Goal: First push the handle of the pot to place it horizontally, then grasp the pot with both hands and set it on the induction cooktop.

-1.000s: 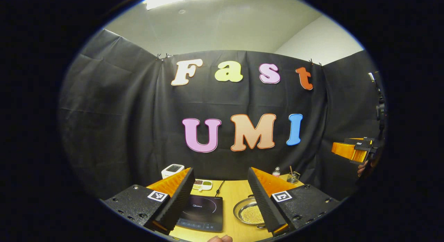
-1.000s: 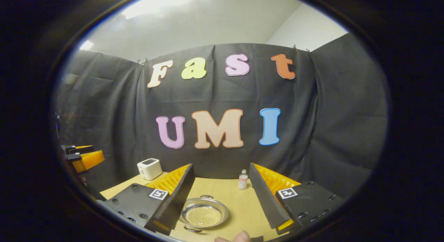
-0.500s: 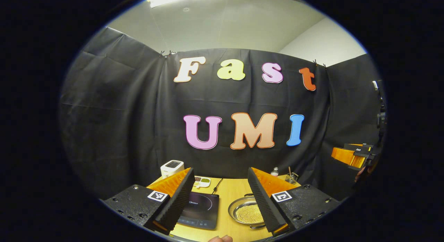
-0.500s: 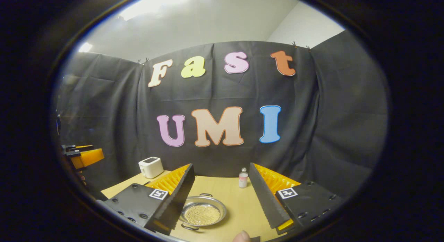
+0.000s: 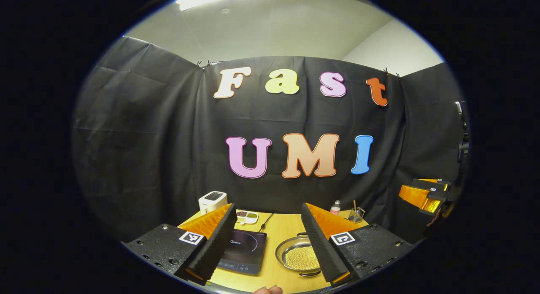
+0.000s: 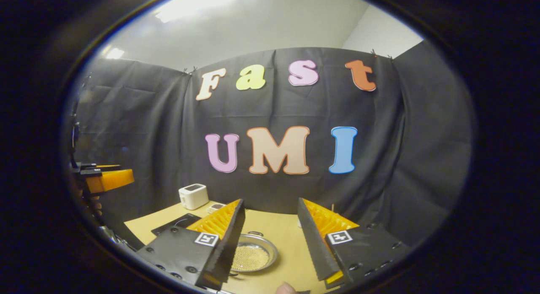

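Two grippers, left gripper (image 5: 266, 247) and right gripper (image 6: 267, 247), jaws spread, nothing held, wooden table (image 5: 284, 226), pot (image 5: 298, 257) at cooktop's (image 5: 241, 252) three o'clock, black-draped booth.

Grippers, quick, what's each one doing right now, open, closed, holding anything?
Left gripper: open, holding nothing, above the table short of the pot.
Right gripper: open, holding nothing, also off the pot.
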A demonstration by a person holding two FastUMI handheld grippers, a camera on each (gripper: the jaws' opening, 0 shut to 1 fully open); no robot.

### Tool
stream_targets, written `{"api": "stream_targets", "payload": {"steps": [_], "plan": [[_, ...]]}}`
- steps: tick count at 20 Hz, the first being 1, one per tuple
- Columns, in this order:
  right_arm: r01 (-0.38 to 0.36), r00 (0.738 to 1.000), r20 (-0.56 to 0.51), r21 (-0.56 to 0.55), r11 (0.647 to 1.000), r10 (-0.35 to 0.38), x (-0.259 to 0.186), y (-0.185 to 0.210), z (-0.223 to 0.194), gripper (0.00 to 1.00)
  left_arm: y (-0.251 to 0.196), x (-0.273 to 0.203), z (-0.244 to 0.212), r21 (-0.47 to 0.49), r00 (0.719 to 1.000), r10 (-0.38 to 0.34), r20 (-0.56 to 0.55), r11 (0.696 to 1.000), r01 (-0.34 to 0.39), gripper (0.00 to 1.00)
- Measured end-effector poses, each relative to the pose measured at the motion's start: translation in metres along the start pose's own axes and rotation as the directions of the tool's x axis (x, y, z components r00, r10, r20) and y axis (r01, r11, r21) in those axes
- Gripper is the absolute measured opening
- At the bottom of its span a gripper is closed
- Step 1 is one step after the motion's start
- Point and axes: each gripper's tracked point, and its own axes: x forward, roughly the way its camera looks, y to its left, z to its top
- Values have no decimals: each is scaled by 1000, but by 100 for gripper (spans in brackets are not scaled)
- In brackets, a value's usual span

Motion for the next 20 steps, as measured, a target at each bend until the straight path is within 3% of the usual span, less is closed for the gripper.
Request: {"api": "stream_targets", "payload": {"steps": [1,2,5,6,8,9,11,12,13,19,20], "plan": [[-10,1000,5,-11,1000,10,4,0,-2,69,0,-1,2,10,1000,7,7,1000,-7,93],[-16,1000,-4,-20,1000,16,10,2,-11,68,1,-3,1,20,1000,19,2,1000,-19,88],[-29,999,-18,-1,1000,29,12,6,-17,45,-1,-5,6,26,999,29,12,999,-30,89],[-26,999,-19,1,1000,26,14,6,-16,32,-1,-3,4,24,1000,29,9,999,-29,98],[-34,999,-37,20,999,34,21,16,-24,20,3,2,-2,6,1000,23,3,1000,-23,89],[-30,998,-59,30,999,31,26,21,-33,20,6,8,-4,-4,1000,14,-4,1000,-14,93],[-34,995,-88,40,999,38,33,33,-41,8,22,17,-6,-1,1000,14,-5,1000,-14,93],[-55,993,-101,48,997,60,40,46,-43,8,29,22,-4,0,1000,12,6,1000,-12,93],[-59,986,-154,46,997,65,46,56,-56,0,36,26,-5,0,1000,12,4,1000,-12,89],[-45,945,-315,133,990,86,71,106,-115,3,63,55,-26,2,995,-95,-8,995,95,89],[-36,939,-335,140,990,81,73,114,-125,3,69,60,-30,-2,994,-108,-7,994,108,93]]}}
